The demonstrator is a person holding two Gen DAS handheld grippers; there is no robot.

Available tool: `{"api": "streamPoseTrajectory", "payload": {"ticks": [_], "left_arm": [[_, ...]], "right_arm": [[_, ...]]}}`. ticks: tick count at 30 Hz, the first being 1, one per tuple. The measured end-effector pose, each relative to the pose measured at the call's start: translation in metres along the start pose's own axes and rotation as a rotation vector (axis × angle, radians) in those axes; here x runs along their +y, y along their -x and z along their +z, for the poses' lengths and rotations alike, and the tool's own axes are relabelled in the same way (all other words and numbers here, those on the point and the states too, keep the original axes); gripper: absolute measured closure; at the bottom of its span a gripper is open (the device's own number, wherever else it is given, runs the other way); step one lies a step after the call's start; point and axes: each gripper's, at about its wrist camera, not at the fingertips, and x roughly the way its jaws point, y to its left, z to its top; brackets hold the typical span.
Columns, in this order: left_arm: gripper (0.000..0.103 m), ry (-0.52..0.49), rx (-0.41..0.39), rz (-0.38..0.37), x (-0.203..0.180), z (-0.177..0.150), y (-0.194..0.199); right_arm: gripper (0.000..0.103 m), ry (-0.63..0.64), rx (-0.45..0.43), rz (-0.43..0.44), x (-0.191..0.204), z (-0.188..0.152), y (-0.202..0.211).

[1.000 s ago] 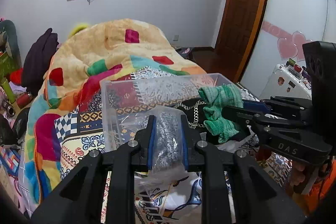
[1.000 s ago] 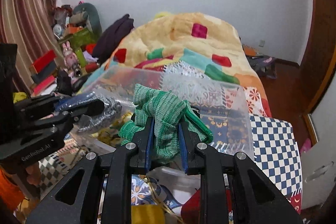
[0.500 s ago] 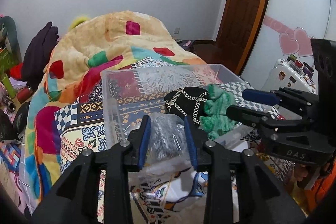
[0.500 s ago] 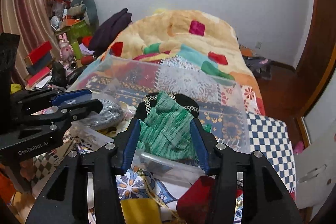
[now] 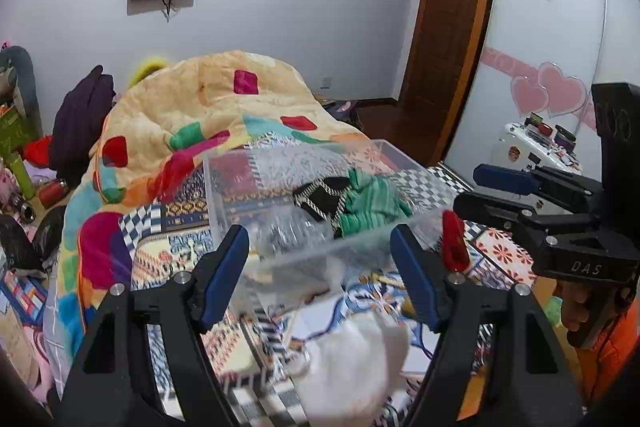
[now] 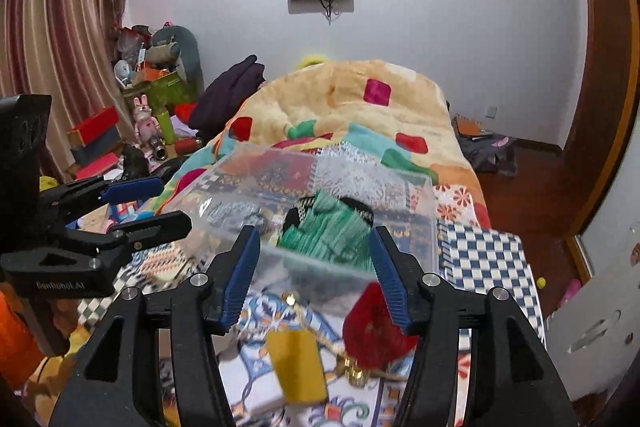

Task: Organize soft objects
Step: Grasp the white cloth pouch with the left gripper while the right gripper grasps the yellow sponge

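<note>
A clear plastic bin (image 5: 320,259) (image 6: 424,223) stands on the patterned bed. In it lie a green knitted piece (image 5: 372,203) (image 6: 332,231), a black piece with chain trim (image 5: 320,197) and a grey knit in a clear bag (image 5: 296,231) (image 6: 232,213). My left gripper (image 5: 320,267) is open and empty just in front of the bin; it also shows in the right wrist view (image 6: 156,203). My right gripper (image 6: 314,267) is open and empty at the bin's near wall; it also shows in the left wrist view (image 5: 484,191).
A white fluffy item (image 5: 352,367), a red item (image 6: 376,327) (image 5: 454,239) and a yellow item (image 6: 296,363) lie on the bed before the bin. A colourful quilt (image 5: 208,115) is heaped behind it. Clutter (image 6: 132,123) crowds the left side; a door (image 5: 444,27) is right.
Both grippers opened and let go of the bagged grey knit and the green knit, which now lie in the bin. Both grippers drew back from the bin.
</note>
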Motion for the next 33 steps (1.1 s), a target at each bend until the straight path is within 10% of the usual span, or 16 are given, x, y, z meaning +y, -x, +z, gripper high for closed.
{"api": "streamPoseTrajectory", "payload": {"ticks": [19, 24, 33], "left_arm": [[0.029, 0.051, 0.185, -0.063, -0.008, -0.071, -0.016], [0.030, 0.032, 0.180, -0.057, -0.011, -0.081, -0.015], [0.079, 0.006, 0.172, -0.069, -0.013, -0.085, -0.010]], "right_arm": [[0.050, -0.035, 0.260, 0.055, 0.003, -0.080, -0.042], [0.072, -0.049, 0.256, 0.066, 0.004, -0.082, -0.038], [0.073, -0.052, 0.163, 0.061, 0.001, -0.071, -0.010]]}}
